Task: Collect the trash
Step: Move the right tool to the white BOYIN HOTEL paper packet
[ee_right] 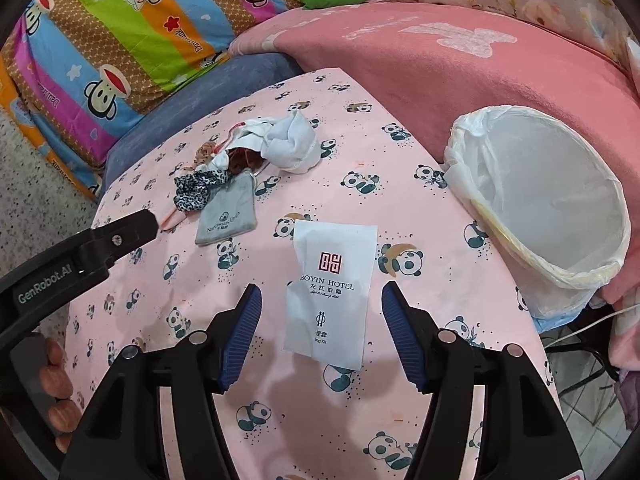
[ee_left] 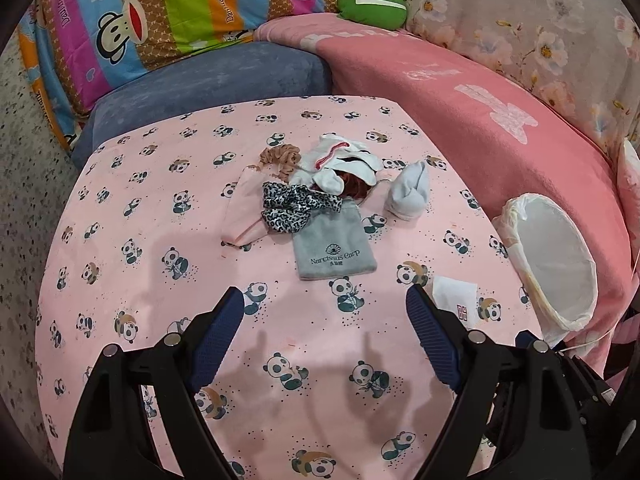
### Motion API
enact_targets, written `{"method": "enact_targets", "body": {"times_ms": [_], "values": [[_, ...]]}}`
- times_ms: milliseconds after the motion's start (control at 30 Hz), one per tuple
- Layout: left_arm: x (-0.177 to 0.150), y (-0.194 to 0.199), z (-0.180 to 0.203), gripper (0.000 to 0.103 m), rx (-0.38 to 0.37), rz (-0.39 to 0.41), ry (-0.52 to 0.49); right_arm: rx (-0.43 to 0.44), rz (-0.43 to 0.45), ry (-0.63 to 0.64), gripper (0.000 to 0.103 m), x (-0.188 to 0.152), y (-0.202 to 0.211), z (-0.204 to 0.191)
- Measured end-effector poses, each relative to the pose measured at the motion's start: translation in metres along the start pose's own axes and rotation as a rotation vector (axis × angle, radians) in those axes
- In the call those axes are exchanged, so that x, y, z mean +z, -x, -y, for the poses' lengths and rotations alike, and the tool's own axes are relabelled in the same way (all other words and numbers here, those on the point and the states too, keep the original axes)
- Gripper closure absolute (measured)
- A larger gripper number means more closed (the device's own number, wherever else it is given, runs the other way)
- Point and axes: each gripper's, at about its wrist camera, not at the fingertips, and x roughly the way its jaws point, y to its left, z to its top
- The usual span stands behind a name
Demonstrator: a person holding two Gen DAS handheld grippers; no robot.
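Note:
A white hotel-kit packet lies flat on the pink panda cloth, between and just ahead of my open right gripper. It also shows in the left wrist view, beside the right finger. My left gripper is open and empty above bare cloth. A white-lined trash bin stands at the table's right edge; it also shows in the left wrist view. A pile lies in the middle: a grey pouch, a leopard scrunchie, white socks and a rolled sock.
The table with the panda cloth is ringed by a blue cushion, a striped quilt and a pink blanket. The left gripper's body shows at the left of the right wrist view. A speckled floor lies to the left.

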Motion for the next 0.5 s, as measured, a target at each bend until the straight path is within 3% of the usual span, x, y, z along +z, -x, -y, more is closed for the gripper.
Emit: {"method": "enact_targets", "body": {"times_ms": [500], "values": [[-0.01,-0.018,-0.028,0.022,0.024,-0.047,0.041,-0.061,-0.064,0.006,0.039,-0.003,-0.039,-0.002]]}}
